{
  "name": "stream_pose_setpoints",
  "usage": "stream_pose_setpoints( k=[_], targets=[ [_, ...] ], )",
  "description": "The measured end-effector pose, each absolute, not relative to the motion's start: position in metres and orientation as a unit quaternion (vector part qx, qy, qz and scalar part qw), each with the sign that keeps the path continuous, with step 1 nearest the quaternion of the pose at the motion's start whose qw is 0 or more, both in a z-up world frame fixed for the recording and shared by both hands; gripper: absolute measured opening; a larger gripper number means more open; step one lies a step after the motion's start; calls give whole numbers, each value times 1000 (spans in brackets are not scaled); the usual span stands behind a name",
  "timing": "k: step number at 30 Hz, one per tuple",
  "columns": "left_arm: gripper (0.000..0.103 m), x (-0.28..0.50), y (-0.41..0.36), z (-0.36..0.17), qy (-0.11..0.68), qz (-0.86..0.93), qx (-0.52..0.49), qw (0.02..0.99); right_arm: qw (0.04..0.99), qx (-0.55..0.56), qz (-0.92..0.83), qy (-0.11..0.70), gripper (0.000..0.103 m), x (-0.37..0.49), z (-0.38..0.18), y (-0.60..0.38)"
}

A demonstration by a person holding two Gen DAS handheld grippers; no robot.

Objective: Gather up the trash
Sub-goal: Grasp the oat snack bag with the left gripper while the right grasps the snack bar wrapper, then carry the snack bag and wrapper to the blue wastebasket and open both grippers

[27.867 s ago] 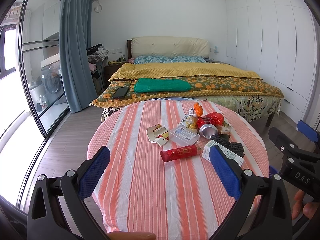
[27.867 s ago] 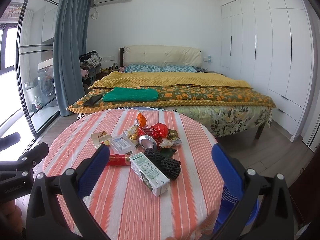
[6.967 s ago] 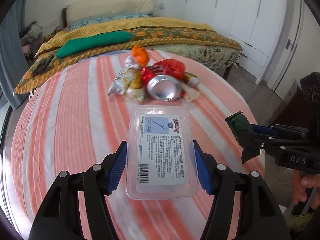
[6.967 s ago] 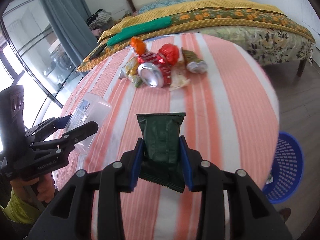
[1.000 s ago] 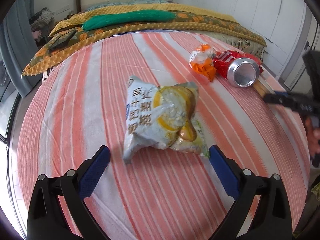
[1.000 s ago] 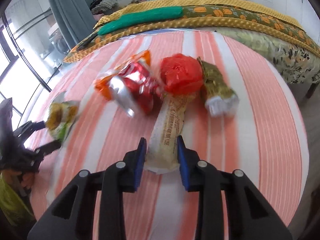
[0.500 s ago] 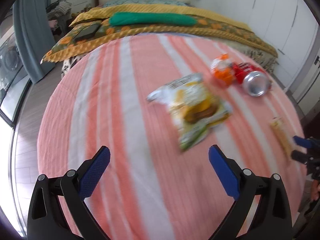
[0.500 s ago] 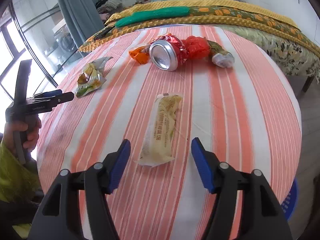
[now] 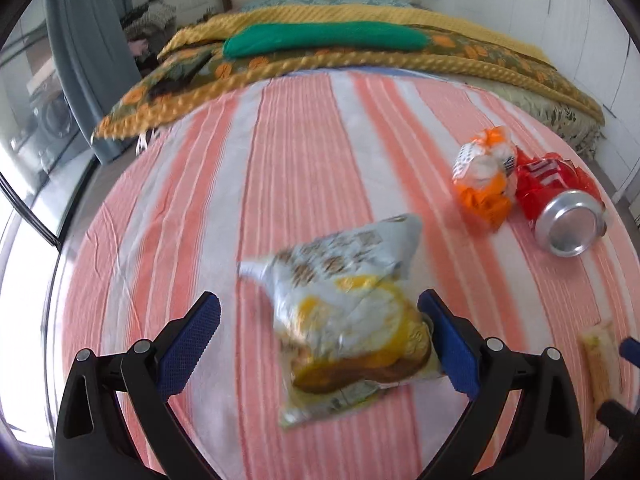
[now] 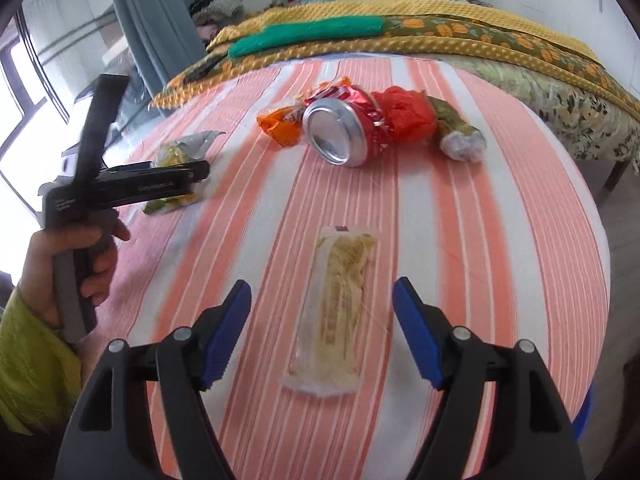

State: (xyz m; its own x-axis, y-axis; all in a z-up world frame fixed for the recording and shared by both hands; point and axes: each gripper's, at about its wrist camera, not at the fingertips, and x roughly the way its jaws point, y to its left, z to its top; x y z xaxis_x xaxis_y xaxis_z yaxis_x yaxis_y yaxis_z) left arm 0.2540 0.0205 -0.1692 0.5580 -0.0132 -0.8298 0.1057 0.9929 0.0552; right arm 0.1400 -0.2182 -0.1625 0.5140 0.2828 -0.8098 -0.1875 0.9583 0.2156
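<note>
On the striped surface point(image 9: 304, 152) the left gripper point(image 9: 320, 336) has its fingers spread wide around a yellow snack bag point(image 9: 352, 320), the right pad seemingly just at the bag's edge, nothing pinched; further right lie an orange wrapper point(image 9: 482, 178) and a crushed red can point(image 9: 560, 208). The right gripper point(image 10: 322, 328) has just been opening, its fingers spread either side of a long pale wrapper point(image 10: 338, 308) that lies flat and untouched. The bag sits off-centre, so closing now may shove it aside; the flat wrapper may slip under the pads; the can looks free to roll.
</note>
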Motion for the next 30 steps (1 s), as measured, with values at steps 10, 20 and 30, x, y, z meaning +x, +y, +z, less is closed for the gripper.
stream_pose_setpoints(
  k=[10, 20, 30],
  targets=[
    [92, 259, 39, -168, 474, -106, 47, 873, 839, 10, 126, 529, 22, 164, -170, -208],
    [45, 223, 24, -144, 443, -151, 35, 883, 855, 44, 145, 497, 20, 136, -148, -216],
    [45, 180, -13, -112, 411, -151, 70, 896, 864, 76, 142, 477, 21, 121, -135, -226]
  ],
)
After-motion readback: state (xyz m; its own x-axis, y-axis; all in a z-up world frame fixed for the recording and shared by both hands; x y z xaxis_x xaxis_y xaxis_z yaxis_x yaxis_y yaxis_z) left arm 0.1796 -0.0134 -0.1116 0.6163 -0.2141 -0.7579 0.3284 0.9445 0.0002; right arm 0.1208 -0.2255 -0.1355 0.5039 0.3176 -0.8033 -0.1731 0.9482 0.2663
